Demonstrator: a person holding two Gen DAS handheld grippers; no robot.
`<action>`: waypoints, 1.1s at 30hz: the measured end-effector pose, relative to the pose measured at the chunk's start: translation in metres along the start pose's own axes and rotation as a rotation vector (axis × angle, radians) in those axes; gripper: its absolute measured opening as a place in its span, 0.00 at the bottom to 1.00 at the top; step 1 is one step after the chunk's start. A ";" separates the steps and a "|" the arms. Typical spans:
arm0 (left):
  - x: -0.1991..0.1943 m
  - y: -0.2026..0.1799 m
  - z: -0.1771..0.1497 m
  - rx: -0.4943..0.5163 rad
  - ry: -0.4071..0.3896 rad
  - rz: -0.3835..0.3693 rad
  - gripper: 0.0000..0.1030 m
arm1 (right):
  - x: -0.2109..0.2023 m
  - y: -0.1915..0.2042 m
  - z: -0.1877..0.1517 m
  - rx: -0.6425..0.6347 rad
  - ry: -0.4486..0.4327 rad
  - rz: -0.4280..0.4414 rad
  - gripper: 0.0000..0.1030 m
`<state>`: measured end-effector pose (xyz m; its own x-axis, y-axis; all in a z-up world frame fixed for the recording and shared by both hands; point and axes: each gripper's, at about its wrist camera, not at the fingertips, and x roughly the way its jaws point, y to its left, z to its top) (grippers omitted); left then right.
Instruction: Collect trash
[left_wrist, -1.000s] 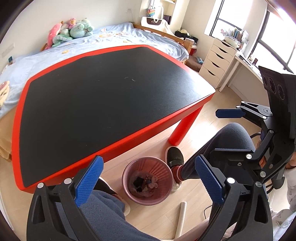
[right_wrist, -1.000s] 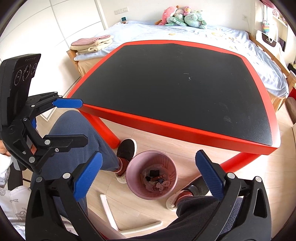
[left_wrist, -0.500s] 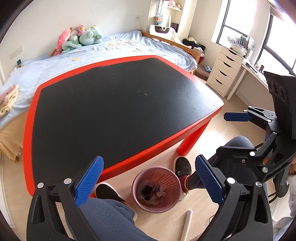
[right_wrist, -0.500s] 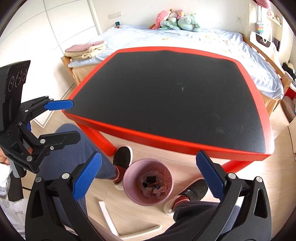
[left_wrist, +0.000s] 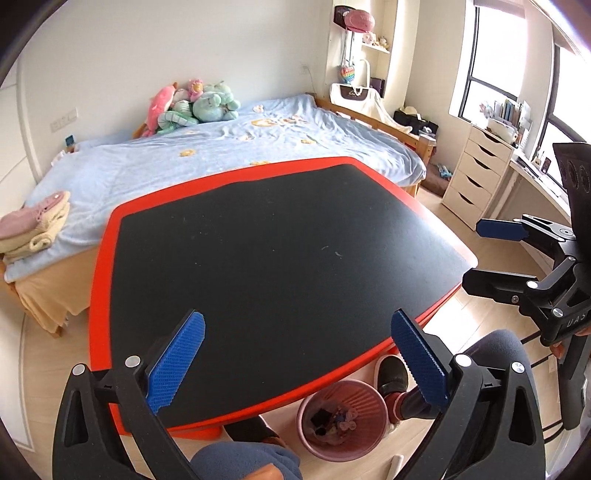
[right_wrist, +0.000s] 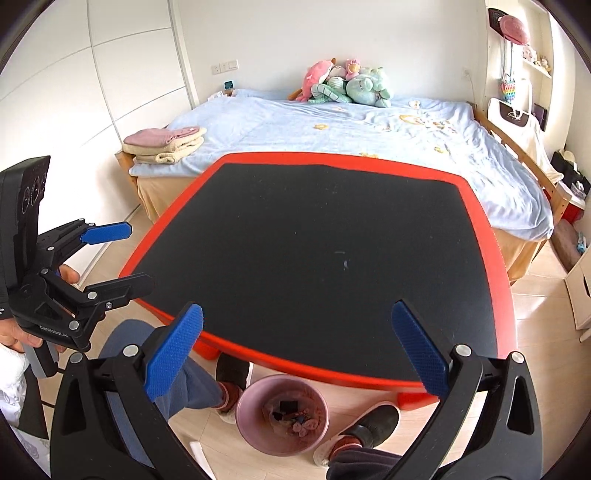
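Note:
A pink ribbed trash bin (left_wrist: 343, 419) stands on the floor under the near edge of the red-rimmed black table (left_wrist: 280, 254); it holds scraps of trash. It also shows in the right wrist view (right_wrist: 282, 415). My left gripper (left_wrist: 297, 360) is open and empty, held above the table's near edge. My right gripper (right_wrist: 295, 354) is open and empty too, over the near edge of the table (right_wrist: 317, 254). Each gripper shows in the other's view, the right one (left_wrist: 491, 254) at the right, the left one (right_wrist: 125, 258) at the left.
The person's legs and dark shoes (right_wrist: 369, 424) flank the bin. A bed (left_wrist: 221, 147) with plush toys and folded towels (right_wrist: 166, 144) lies behind the table. A white drawer chest (left_wrist: 476, 177) stands at the right. Wooden floor surrounds the table.
Both grippers have risen and tilted up, so the table top and bed fill more of each view and the bin sits lower in frame. Both stay open and empty.

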<state>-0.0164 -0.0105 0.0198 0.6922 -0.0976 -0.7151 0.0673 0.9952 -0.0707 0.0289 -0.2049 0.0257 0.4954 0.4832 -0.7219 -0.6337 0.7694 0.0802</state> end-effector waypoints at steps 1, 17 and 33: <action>0.000 0.001 0.000 -0.007 0.000 0.001 0.94 | 0.000 0.000 0.003 -0.001 -0.005 0.000 0.97; -0.001 0.008 0.007 -0.061 -0.018 -0.011 0.94 | 0.001 0.003 0.015 -0.007 -0.006 0.013 0.97; -0.001 0.002 0.004 -0.055 -0.010 -0.026 0.94 | 0.002 0.001 0.014 -0.009 -0.004 0.012 0.97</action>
<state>-0.0138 -0.0085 0.0228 0.6976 -0.1235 -0.7058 0.0465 0.9908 -0.1274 0.0374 -0.1969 0.0340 0.4899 0.4939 -0.7184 -0.6449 0.7598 0.0825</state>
